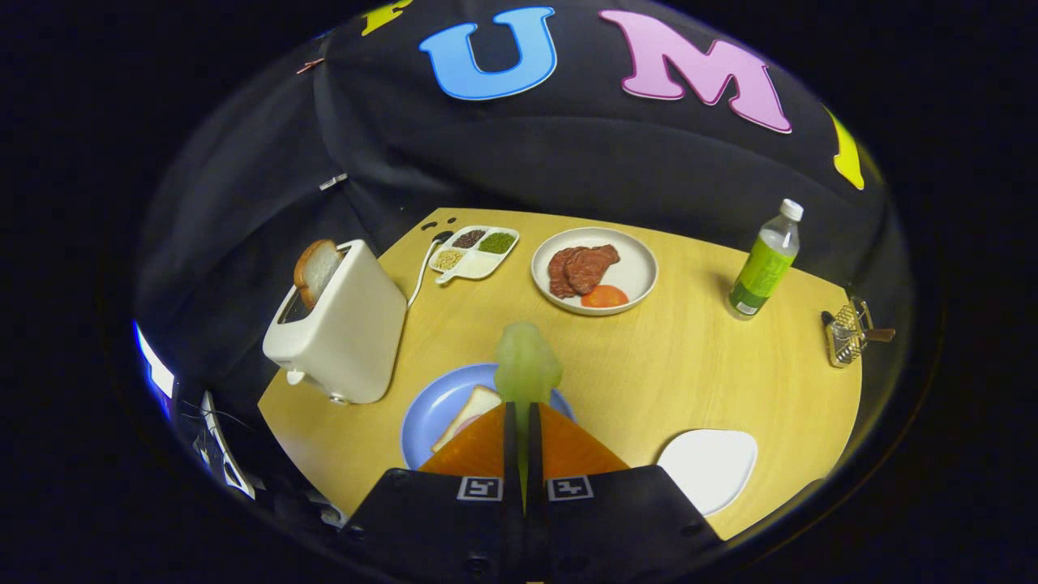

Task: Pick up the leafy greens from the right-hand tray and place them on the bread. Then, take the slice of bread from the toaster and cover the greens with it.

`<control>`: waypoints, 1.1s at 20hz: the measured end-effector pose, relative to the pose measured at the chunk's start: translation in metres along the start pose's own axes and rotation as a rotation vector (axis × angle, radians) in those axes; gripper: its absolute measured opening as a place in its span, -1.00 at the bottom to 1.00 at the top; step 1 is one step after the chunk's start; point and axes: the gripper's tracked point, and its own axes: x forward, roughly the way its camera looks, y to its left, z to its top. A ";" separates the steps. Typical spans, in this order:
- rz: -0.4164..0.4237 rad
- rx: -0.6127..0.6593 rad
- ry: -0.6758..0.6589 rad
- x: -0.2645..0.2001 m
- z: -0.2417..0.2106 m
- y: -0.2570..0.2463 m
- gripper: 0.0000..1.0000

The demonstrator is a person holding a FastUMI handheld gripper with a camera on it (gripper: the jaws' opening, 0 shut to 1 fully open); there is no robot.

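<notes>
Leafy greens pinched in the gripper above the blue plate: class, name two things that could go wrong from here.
1. The gripper pinches only the lower end of the leafy greens; the rest stands free, so it may flop off the bread on the blue plate when released.
2. The fingers cover much of that bread, so aiming is harder.

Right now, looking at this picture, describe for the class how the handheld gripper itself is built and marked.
The gripper has two wedge-shaped fingers that taper to narrow tips, set side by side. Each grows from a dark, blocky body with angled edges. On each half, near the finger's base, sits a small square black-and-white tag. A few round screw heads dot the body.
</notes>
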 end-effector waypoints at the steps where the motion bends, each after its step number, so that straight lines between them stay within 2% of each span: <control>1: 0.006 0.004 0.020 0.008 -0.006 0.007 -0.89; 4: 0.037 0.039 0.065 0.028 -0.017 0.029 -0.89; 11: 0.019 0.040 0.121 0.058 -0.027 0.039 -0.81; 12: 0.018 0.040 0.127 0.058 -0.029 0.040 -0.71; 13: 0.007 0.034 0.133 0.061 -0.030 0.039 -0.71; 16: -0.027 0.006 0.134 0.065 -0.033 0.034 -0.49; 17: -0.033 -0.004 0.135 0.066 -0.033 0.034 -0.48; 19: -0.038 -0.022 0.150 0.068 -0.039 0.035 -0.26; 20: -0.043 -0.030 0.152 0.069 -0.040 0.035 -0.02; 22: -0.047 -0.034 0.146 0.069 -0.040 0.037 0.10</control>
